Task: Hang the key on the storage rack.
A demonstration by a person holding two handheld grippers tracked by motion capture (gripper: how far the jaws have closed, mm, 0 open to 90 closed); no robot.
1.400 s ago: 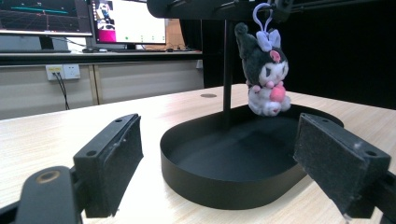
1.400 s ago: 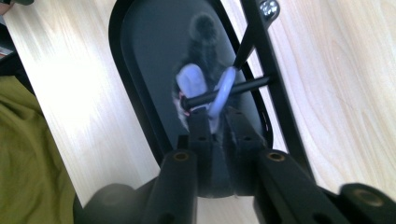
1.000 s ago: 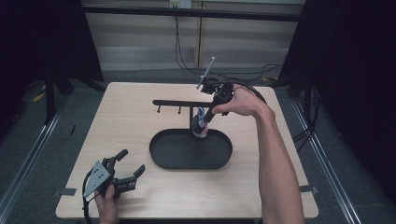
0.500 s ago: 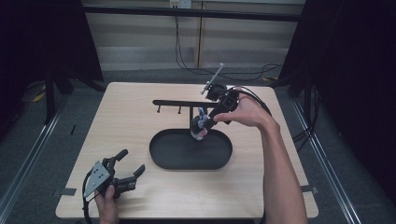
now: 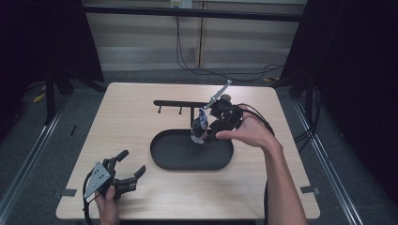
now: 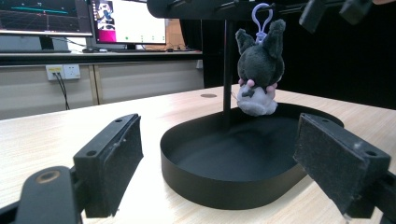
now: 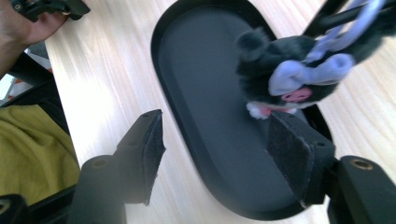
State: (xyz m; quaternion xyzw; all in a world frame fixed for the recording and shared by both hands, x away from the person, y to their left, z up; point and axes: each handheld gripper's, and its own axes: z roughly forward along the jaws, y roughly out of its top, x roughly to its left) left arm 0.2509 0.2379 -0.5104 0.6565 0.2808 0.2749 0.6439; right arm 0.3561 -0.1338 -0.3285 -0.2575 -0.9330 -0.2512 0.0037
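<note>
A dark grey plush toy [image 6: 259, 70] with a purple loop hangs from the black rack [image 5: 177, 103], above the far end of the black oval tray [image 5: 162, 157]. My right gripper [image 5: 207, 135] sits just to the right of the plush [image 5: 201, 125]. Its jaws have just been opening, and they stand apart with nothing between them. In the right gripper view the plush [image 7: 289, 70] lies beyond the right pad [image 7: 294, 149], with the tray [image 7: 205, 74] below the gripper [image 7: 219, 140]. My left gripper [image 5: 133, 162] rests open at the table's front left, facing the tray [image 6: 224, 186].
The rack's post [image 6: 228, 70] rises from the tray's far side, and small hooks hang under its bar. Cables trail over the table's right side. Bare wood table [image 5: 131, 122] surrounds the tray. The other hand and gripper [image 7: 46, 9] show at top left of the right gripper view.
My right gripper has opened off the plush and drawn back toward the near side and slightly down. The plush stays hanging on the rack. The left gripper has not moved.
</note>
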